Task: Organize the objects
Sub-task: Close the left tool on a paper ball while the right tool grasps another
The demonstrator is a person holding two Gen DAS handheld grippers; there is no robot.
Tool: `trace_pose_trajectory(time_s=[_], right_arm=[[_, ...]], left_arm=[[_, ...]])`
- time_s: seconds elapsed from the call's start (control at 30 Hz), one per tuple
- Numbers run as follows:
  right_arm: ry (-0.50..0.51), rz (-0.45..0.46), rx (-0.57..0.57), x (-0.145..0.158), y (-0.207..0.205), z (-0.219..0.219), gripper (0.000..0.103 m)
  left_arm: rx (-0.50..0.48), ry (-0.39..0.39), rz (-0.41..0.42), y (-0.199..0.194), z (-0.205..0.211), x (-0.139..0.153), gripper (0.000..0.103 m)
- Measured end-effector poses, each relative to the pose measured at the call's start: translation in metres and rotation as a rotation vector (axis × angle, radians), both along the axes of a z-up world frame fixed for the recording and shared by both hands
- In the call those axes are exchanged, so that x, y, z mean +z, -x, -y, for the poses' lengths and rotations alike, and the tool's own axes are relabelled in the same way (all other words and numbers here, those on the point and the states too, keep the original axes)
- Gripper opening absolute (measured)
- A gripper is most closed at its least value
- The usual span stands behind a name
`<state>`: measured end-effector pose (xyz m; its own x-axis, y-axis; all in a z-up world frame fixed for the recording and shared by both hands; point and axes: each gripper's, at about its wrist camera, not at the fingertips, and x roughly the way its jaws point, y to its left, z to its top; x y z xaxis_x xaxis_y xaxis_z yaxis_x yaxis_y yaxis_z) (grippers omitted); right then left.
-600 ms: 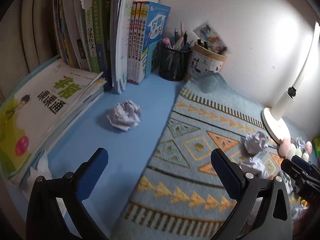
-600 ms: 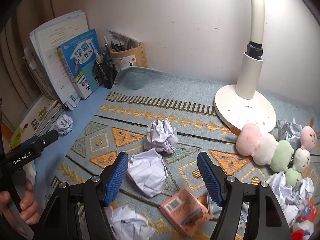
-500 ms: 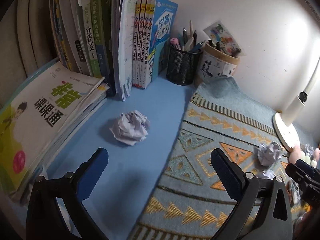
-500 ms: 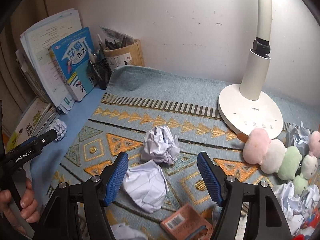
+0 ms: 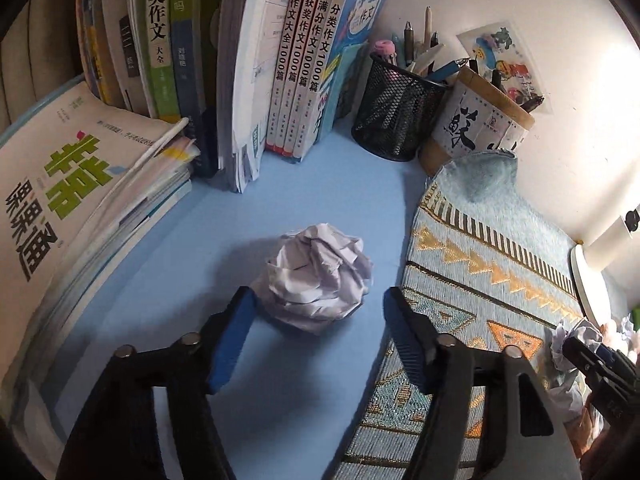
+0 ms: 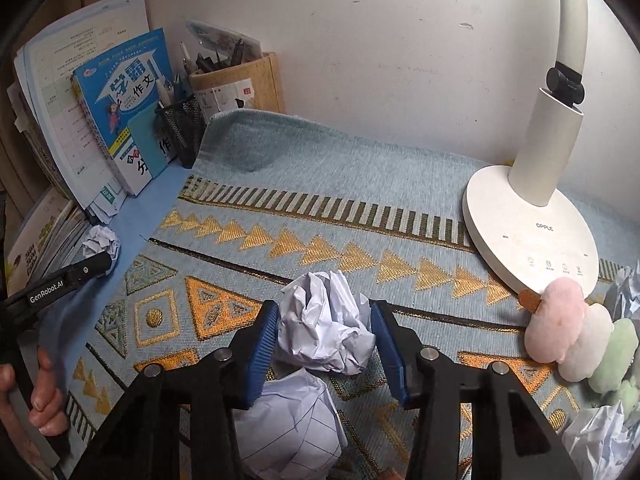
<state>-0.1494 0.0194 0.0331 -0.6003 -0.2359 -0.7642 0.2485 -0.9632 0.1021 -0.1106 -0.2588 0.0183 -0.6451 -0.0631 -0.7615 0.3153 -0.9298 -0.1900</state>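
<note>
The left gripper (image 5: 316,312) points down at the blue desk surface (image 5: 168,280), and a crumpled paper ball (image 5: 316,276) lies on this bare blue part, just ahead of the two blue pads. The jaws stand partly open around the near side of the ball; the left pad is just beside the paper and the right pad is clearly apart from it, so nothing is gripped. This ball is near the left edge of the patterned mat (image 5: 500,264), between the mat and the flat stack of workbooks (image 5: 80,184). Behind it, along the back edge of the desk, upright books (image 5: 304,60) stand beside a black mesh pen cup (image 5: 396,116) and a tan pen holder (image 5: 476,128). The right gripper (image 6: 324,330) is over the mat (image 6: 360,184), and a second paper ball (image 6: 324,320) sits between its pads – they stand narrowly apart and lie at the sides of the paper, but I cannot tell if they already press it. Another crumpled paper (image 6: 292,420) lies on the mat just below, partly under the gripper. At the right side of the mat stand the white lamp base (image 6: 528,232) and, just in front of it, a soft toy of pastel puffs (image 6: 576,336). A hand (image 6: 36,396) holds the left gripper's handle at the left edge of the right wrist view.
</note>
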Motion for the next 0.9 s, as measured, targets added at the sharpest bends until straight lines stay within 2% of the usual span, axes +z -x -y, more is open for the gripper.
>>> trace_pose_trajectory(time_s=[0.07, 0.27, 0.57, 0.6, 0.63, 0.67, 0.7, 0.77, 0.8, 0.87, 0.9], right_arm=[[-0.002, -0.007, -0.008, 0.002, -0.002, 0.000, 0.046], [-0.007, -0.039, -0.014, 0.005, -0.008, 0.000, 0.046], [0.036, -0.048, -0.025, 0.008, -0.009, -0.010, 0.046], [0.040, -0.046, -0.027, 0.008, -0.009, -0.011, 0.046], [0.044, -0.046, -0.028, 0.007, -0.009, -0.012, 0.046], [0.048, -0.046, -0.030, 0.008, -0.009, -0.012, 0.046], [0.050, -0.046, -0.028, 0.008, -0.010, -0.013, 0.046], [0.049, -0.050, -0.029, 0.008, -0.011, -0.013, 0.046], [0.047, -0.051, -0.028, 0.008, -0.012, -0.013, 0.046], [0.055, -0.048, -0.029, 0.008, -0.012, -0.014, 0.046], [0.062, -0.044, -0.030, 0.008, -0.011, -0.015, 0.046]], left_arm=[[-0.018, 0.001, -0.011, -0.002, -0.003, 0.001, 0.043], [-0.024, 0.042, -0.027, -0.005, -0.011, 0.006, 0.038], [-0.025, 0.046, -0.031, -0.004, -0.009, 0.008, 0.037], [-0.023, 0.029, -0.020, -0.003, -0.007, 0.007, 0.039], [-0.023, 0.006, -0.006, -0.002, -0.003, 0.005, 0.048], [-0.025, -0.017, -0.004, -0.003, 0.000, 0.004, 0.048], [-0.023, -0.035, -0.015, -0.005, 0.004, 0.005, 0.049], [-0.006, -0.065, -0.036, -0.009, 0.011, 0.007, 0.058], [0.004, -0.078, -0.038, -0.011, 0.014, 0.007, 0.071], [0.000, -0.102, -0.055, -0.010, 0.018, 0.009, 0.073], [-0.003, -0.089, -0.051, -0.008, 0.017, 0.010, 0.073]])
